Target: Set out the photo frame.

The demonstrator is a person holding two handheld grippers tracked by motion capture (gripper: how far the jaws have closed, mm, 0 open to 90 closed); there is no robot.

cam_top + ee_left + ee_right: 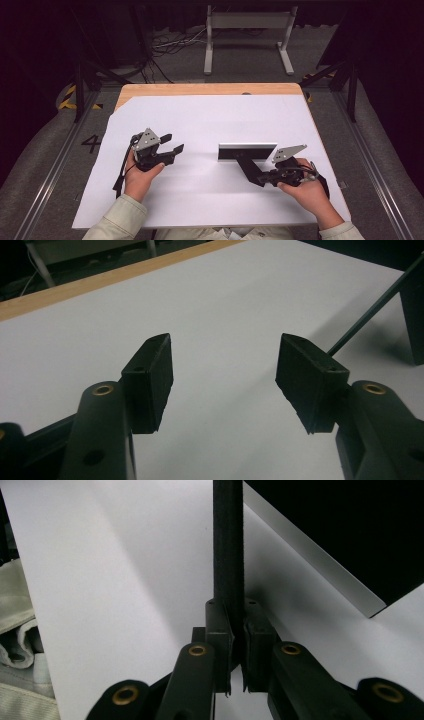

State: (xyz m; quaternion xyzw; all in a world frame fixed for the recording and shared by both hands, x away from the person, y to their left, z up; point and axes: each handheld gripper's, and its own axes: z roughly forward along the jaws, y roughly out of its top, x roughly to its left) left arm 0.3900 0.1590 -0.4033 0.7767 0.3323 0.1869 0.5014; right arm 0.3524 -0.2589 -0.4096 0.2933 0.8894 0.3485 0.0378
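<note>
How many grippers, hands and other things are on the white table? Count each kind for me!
Grippers: 2, the left gripper and the right gripper
Hands: 2, the left hand and the right hand
Stands: 1, a black stand with a silver edge, its leg in the right gripper
White sheets: 1, the sheet covering the table
Total: 6

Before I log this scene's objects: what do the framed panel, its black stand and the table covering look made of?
The panel: a dark flat face in a pale, maybe metal, frame; uncertain. Its stand, which the right tool is clamped on: matte black, stiff, plastic or coated board. The covering: a thin matte white sheet, over the light wooden table.
</note>
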